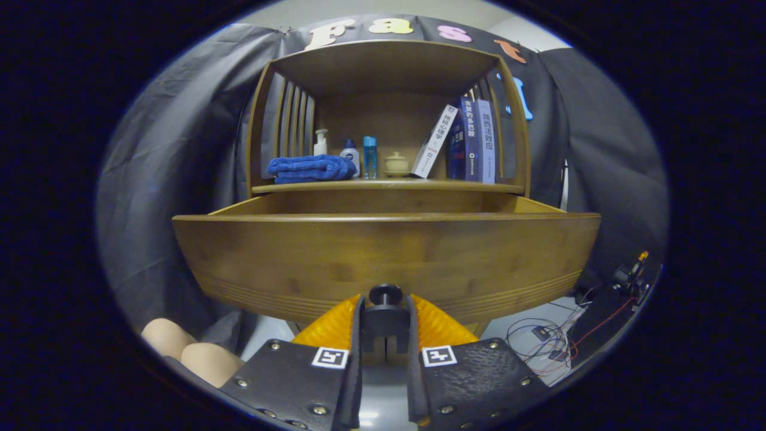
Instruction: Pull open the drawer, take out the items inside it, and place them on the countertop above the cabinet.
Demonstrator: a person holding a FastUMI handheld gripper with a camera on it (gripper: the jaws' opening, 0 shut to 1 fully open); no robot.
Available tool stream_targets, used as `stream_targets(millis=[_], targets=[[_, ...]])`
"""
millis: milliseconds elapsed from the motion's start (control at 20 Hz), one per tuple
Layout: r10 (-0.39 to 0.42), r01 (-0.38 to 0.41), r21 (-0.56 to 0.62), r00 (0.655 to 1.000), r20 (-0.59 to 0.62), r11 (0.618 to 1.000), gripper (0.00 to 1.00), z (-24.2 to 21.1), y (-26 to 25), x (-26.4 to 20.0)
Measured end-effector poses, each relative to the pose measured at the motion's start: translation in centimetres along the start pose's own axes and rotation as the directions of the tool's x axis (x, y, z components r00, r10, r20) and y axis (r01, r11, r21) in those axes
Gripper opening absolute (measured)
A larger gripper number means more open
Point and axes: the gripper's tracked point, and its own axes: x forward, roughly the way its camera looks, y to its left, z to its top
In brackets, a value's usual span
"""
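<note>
The tongs (385, 311) are clenched on the dark round knob (385, 294) of the drawer (383, 251), one finger pressing on each side of it. The wooden drawer stands pulled out toward the camera, its wide front panel just beyond the fingers and its side walls running back into the cabinet; what lies inside it cannot be seen over the front edge. Above the drawer is the worktop (389, 187), a wooden surface roofed and walled by an open shelf frame (383, 60) with slatted sides. On the worktop lie a folded blue towel (311, 168), a white pump bottle (321, 142) behind it, a white-and-blue bottle (350, 154), a clear blue bottle (370, 157), a small lidded jar (396, 163) and a row of books (473, 140), the nearest one leaning. Grey cloth (179, 179) hangs behind and around the cabinet. On the pale floor (526, 317) to the right, thin cables (550, 335) trail.
</note>
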Motion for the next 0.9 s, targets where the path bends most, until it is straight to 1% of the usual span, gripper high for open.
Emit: stream_targets(millis=[100,450,800,900], targets=[[0.011,-0.011,-0.009,1.000,-0.007,1.000,0.31,-0.1,-0.2,-0.4],[0.019,-0.021,-0.036,0.999,-0.047,0.999,0.31,-1.8,-0.3,-4.2],[0.026,-0.029,-0.070,0.999,-0.043,0.997,0.31,-1.8,-0.3,-4.6],[0.037,-0.041,-0.084,0.998,-0.054,0.996,0.36,-1.8,-0.2,-5.0]])
